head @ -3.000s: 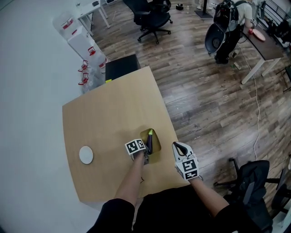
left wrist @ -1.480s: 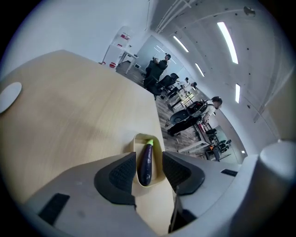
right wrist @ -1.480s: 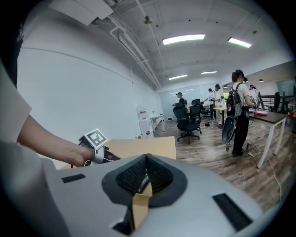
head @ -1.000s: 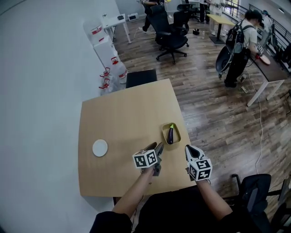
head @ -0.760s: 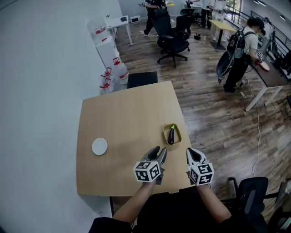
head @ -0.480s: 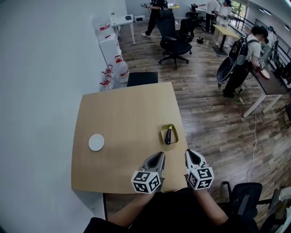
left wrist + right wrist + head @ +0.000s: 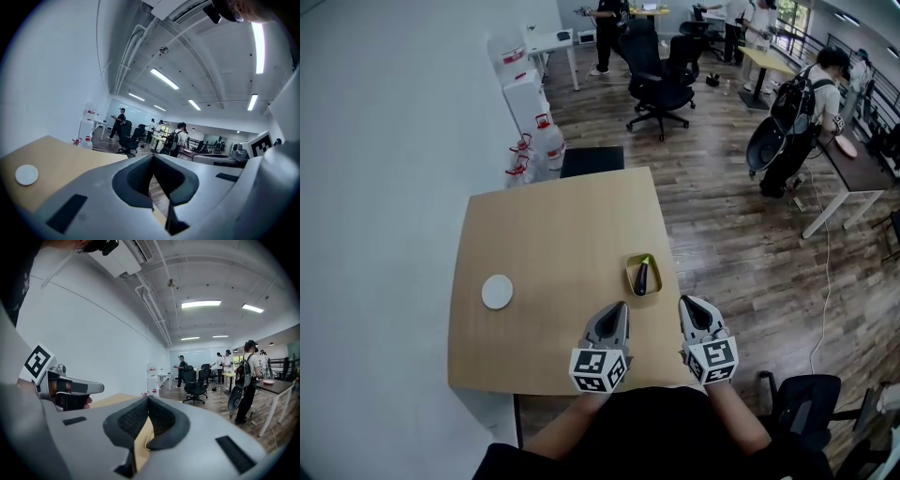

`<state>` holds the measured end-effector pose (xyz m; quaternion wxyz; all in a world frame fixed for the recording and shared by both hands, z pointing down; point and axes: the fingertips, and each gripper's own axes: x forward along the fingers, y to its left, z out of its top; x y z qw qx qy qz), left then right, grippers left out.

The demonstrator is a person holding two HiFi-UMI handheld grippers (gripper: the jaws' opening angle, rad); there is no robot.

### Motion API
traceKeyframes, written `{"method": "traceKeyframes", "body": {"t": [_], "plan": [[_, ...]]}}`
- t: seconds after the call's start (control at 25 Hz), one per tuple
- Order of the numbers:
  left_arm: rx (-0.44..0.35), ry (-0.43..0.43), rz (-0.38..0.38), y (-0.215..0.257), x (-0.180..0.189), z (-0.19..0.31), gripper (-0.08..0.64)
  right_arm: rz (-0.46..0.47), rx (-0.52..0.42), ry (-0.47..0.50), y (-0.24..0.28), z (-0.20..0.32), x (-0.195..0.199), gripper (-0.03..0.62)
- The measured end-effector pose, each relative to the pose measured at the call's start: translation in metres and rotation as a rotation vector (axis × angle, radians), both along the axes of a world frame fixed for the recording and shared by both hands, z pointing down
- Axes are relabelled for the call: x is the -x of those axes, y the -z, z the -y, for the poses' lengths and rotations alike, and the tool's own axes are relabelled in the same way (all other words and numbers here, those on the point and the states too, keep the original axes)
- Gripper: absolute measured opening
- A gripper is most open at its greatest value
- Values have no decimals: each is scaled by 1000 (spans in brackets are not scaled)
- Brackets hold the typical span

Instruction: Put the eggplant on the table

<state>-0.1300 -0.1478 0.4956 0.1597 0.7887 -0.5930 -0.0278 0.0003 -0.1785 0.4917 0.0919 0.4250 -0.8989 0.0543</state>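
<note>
White disc point(image 7: 497, 292), black office chair point(image 7: 661, 89)

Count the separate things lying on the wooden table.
3: a white disc near the left edge; a small tray near the right edge; an eggplant inside that tray. The left gripper and right gripper may hide something at the near edge.

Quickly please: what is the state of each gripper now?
Left gripper: closed, holding nothing.
Right gripper: closed, holding nothing.
</note>
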Motion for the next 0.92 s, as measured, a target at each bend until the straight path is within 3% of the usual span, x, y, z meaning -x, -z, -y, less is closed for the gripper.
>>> {"method": "traceKeyframes", "body": {"t": [0.2,0.48,0.92], "plan": [[-11,2,27,6,6,12,14,4,-10,-14,7,11,2,60],[12,25,-69,7,16,13,15,-7,-20,-7,8,14,16,60],[37,9,-79,-8,32,13,15,-20,13,-39,-20,13,26,60]]}}
